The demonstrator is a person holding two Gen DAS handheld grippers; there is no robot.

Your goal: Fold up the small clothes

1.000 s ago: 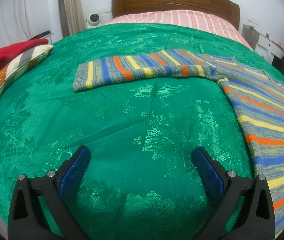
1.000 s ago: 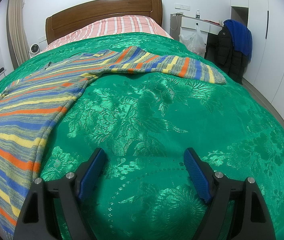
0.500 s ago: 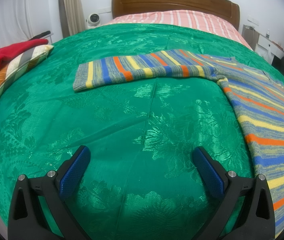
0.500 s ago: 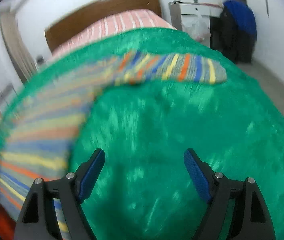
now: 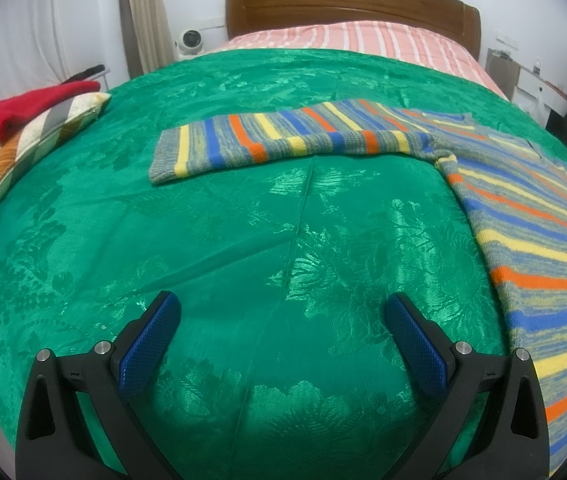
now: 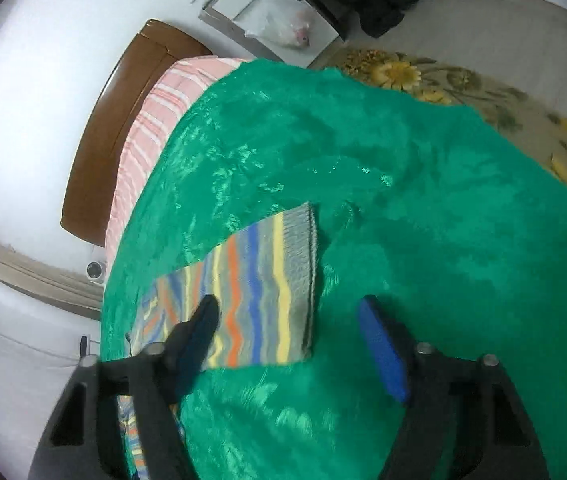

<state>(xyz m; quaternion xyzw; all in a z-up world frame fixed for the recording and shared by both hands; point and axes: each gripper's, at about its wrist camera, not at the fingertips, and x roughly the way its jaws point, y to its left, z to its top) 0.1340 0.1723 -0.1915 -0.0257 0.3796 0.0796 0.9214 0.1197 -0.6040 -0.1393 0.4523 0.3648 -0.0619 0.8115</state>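
Right gripper (image 6: 287, 332) is spread wide over the end of a sleeve, gripping nothing: its left finger (image 6: 199, 328) overlaps the knit in the picture, whether touching I can't tell, while the blue-padded right finger (image 6: 383, 352) hangs over bare green bedspread (image 6: 443, 220) at about three o'clock of the cuff. That sleeve belongs to a striped knit sweater (image 6: 259, 292), grey-based with bands of blue, orange and yellow, the stripes looking wavy in this blurred, tilted view; the ribbed grey cuff (image 6: 303, 256) ends in a straight edge and the sleeve runs away toward eight o'clock. Over on the left wrist view, the left gripper (image 5: 283, 340) is also fully parted and empty, both blue pads low over the bedspread (image 5: 243, 240). From there the sweater (image 5: 523, 220) lies flat on the bed, body filling the three to four o'clock edge, the other sleeve (image 5: 283, 140) stretched straight out toward eleven o'clock, cuff at its far left end. At nine to ten o'clock a striped pillow (image 5: 43, 132) carries a red garment (image 5: 23, 108), well apart from the sweater. At twelve o'clock sit pink striped bedding (image 5: 363, 40) and a wooden headboard (image 5: 347, 0).
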